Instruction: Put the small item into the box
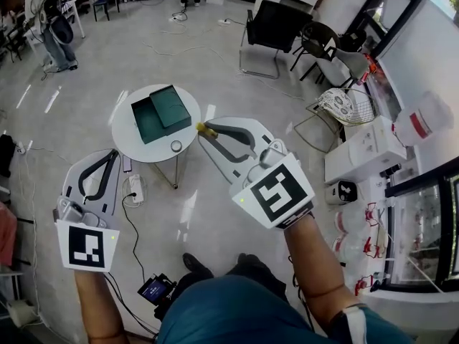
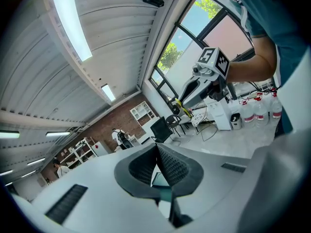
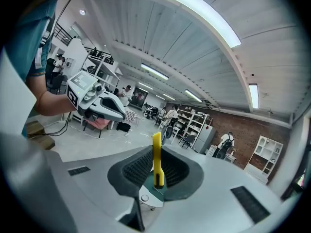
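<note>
A small round white table (image 1: 125,131) holds an open green box (image 1: 147,120), with its lid (image 1: 172,103) lying across the box's right part. A small round ring-like item (image 1: 176,146) lies on the table's near edge. My right gripper (image 1: 203,129) hovers by the table's right rim, shut on a slim yellow stick (image 1: 206,129). In the right gripper view the stick (image 3: 156,152) stands upright between the pads, above the green box (image 3: 156,192). My left gripper (image 1: 112,154) hangs low at the left over the floor, shut and holding nothing; its pads (image 2: 167,166) meet.
Black chairs (image 1: 272,27) stand behind the table. A wire chair (image 1: 344,106) and a white cabinet (image 1: 366,153) are to the right. A power strip (image 1: 135,188) and cables lie on the floor by the table's leg. A small device (image 1: 154,289) sits near my feet.
</note>
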The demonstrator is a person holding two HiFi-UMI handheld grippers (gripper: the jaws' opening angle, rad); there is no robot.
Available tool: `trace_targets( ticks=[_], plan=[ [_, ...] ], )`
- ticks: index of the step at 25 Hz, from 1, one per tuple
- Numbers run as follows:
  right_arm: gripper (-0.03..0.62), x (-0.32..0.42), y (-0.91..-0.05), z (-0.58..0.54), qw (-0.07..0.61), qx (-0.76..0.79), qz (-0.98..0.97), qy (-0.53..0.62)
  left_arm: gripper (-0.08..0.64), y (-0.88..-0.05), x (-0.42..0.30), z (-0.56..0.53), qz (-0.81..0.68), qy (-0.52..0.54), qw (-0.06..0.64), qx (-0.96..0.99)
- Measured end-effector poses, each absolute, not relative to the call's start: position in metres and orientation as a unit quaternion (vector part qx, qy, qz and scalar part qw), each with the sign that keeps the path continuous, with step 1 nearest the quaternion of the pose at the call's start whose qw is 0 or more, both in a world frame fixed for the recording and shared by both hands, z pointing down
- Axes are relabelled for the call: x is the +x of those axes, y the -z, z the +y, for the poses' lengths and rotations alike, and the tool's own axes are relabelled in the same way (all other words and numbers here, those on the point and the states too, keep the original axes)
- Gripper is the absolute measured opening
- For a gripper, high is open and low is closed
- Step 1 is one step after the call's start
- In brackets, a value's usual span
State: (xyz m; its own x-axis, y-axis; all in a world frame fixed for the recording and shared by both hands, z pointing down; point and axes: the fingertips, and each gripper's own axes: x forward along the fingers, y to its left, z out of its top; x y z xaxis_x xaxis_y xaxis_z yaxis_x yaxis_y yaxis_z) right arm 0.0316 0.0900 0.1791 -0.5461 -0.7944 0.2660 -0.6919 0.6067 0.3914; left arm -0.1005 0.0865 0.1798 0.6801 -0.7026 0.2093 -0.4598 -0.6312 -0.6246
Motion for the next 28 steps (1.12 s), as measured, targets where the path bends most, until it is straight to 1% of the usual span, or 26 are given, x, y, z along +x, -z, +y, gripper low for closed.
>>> trace_targets(
  ticks=[7,14,28],
  plan=[
    [0.071,-0.002,-0.183,0.058,0.214,0.412,-0.878,0.121,0.018,-0.186,-0.132,0.061,0.346,0.222,0.263,-0.873],
    [0.071,-0.018,-0.191,-0.011,0.205,0.362,-0.900,0.133,0.018,-0.193,-0.148,0.010,0.389,0.245,0.251,-0.852],
    [0.071,0.026,-0.203,-0.136,0.180,0.264,-0.937,0.141,0.018,-0.209,-0.084,-0.088,0.463,0.281,0.219,-0.812]
  ],
)
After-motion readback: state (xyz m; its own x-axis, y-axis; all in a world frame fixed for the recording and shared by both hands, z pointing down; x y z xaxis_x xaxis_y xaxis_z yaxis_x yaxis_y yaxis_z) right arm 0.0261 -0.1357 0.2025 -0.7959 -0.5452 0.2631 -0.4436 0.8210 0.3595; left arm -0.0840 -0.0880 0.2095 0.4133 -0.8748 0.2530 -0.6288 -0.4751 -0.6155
